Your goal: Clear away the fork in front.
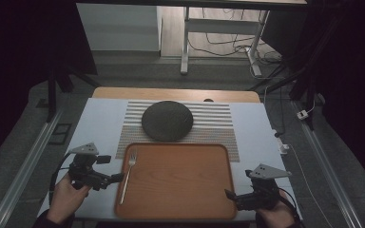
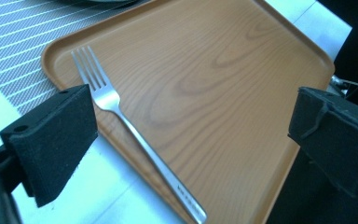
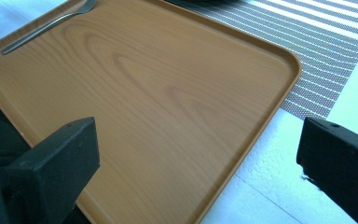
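Down near the person, the right gripper [image 1: 232,197] sits at the tray's near right corner, its jaws spread wide with nothing in them. The left gripper [image 1: 118,177] is just beside the tray's left edge. Its jaws are spread wide too and hold nothing. The fork [image 1: 128,174] lies flat in the brown tray [image 1: 180,180], along the left side, with its prongs pointing away. Behind the tray, a dark round plate [image 1: 167,120] rests on a striped mat [image 1: 218,118] on the white tabletop [image 1: 100,123].
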Tool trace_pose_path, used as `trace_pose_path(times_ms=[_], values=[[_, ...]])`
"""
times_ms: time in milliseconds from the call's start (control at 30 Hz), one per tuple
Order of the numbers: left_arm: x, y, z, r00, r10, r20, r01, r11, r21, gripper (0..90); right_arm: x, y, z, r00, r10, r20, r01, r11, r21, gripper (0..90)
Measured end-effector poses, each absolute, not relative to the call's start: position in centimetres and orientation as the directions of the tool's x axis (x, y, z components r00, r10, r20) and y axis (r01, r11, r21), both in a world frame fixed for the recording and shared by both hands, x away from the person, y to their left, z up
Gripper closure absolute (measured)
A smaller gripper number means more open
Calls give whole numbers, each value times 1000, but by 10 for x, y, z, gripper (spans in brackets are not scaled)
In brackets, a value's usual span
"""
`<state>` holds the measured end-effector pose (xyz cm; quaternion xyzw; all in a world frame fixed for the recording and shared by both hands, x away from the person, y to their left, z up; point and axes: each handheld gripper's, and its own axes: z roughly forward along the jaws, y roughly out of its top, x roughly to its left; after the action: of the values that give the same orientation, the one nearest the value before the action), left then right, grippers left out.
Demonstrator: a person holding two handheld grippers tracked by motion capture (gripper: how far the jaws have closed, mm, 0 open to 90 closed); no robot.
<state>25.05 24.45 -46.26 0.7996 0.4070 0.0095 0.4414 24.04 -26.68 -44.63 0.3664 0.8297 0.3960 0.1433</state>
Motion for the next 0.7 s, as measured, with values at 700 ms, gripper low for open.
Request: trace_pose_path(times_ms=[700], values=[[211, 280, -478, 591, 746, -307, 693, -275, 666, 10, 241, -265, -447, -688, 724, 49, 500, 425, 754, 0]])
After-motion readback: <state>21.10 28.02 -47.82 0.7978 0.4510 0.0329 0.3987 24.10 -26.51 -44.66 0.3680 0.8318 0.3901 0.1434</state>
